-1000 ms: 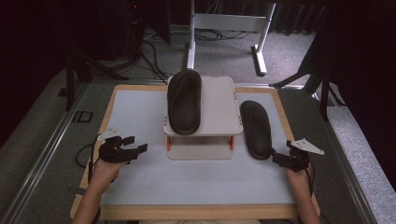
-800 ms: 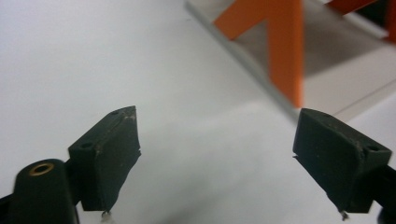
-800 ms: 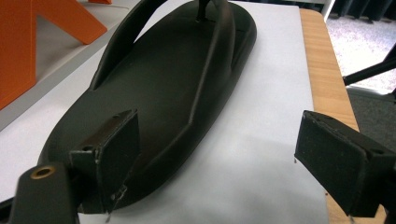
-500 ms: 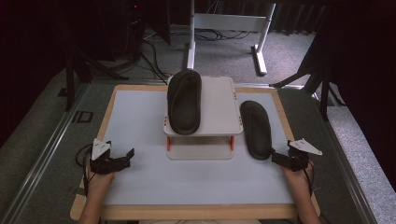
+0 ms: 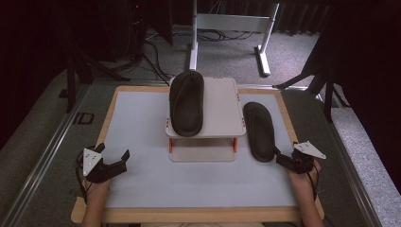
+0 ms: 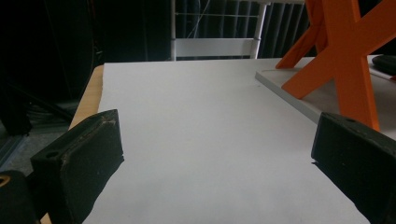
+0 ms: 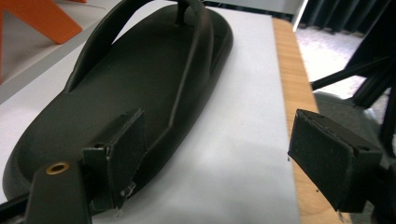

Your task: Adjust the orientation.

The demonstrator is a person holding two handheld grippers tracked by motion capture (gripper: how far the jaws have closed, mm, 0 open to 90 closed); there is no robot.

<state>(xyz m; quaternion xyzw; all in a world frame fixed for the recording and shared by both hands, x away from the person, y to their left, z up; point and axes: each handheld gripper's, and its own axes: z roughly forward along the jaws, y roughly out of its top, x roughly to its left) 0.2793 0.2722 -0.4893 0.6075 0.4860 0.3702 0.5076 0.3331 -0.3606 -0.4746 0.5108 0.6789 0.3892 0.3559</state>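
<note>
In the high view a small stand [image 5: 206,124] sits at the centre of the table [image 5: 142,189], with one sandal [image 5: 187,103] lying on the left part of its top shelf and a second sandal [image 5: 259,131] flat on the table just right of the stand. The left gripper [image 5: 117,163] is at the lower left of the frame, well apart from the stand (nothing between its jaws). The right gripper [image 5: 282,159] is at the lower right, at the near end of the second sandal, and a white frame [image 5: 227,23] stands on the floor beyond the table, at the top centre.
</note>
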